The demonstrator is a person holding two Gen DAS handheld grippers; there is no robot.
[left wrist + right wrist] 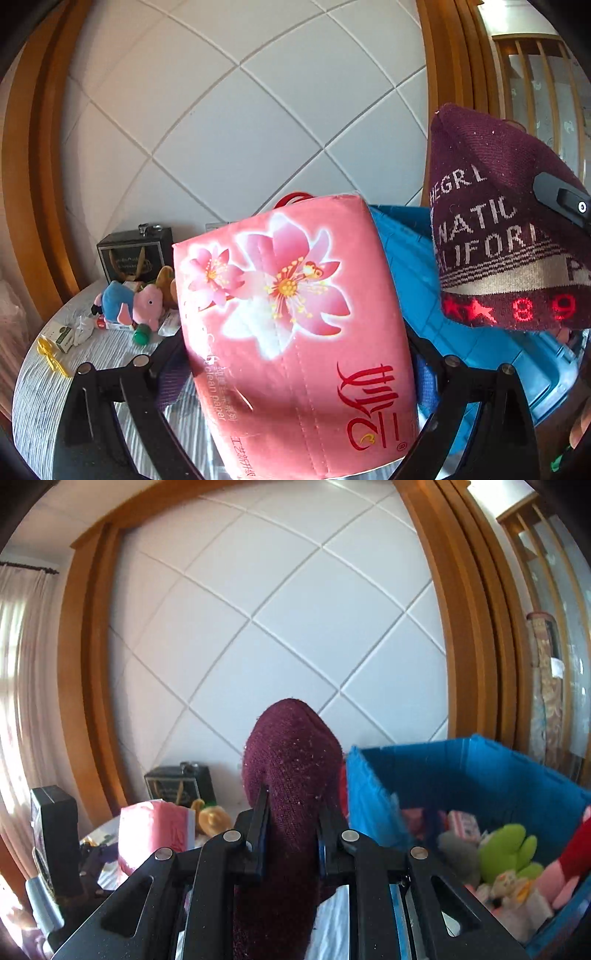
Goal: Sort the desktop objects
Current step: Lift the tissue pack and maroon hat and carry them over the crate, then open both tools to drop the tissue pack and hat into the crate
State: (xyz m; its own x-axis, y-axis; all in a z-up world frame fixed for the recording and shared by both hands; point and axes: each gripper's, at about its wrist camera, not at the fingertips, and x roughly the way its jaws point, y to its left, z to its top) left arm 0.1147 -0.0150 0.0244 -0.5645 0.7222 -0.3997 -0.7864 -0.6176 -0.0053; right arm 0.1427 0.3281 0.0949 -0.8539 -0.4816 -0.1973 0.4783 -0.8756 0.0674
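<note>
While both loads hang in the air above the desk (44,369), the risks read so, nearest first.

Right hand-held gripper (291,834): clamped narrow on the maroon knit sock (291,768), which stands up between the pads; soft knit could creep out of so slim a pinch.

Left hand-held gripper (299,373): spread wide around the pink tissue pack (288,325), fingers against its sides; the slick, squashy wrapper might slide free if the pack tilts.

Crossing paths: in the left view the sock hangs just beside the tissue pack; a careless swing could knock one against the other.

Blue bin (480,775): near on the right, already holding plush toys; either load released early would likely catch the rim or fall outside.

Far desk: a pink-and-blue plush toy (129,306) and small boxes remain unsorted, exposed to anything dropped.
</note>
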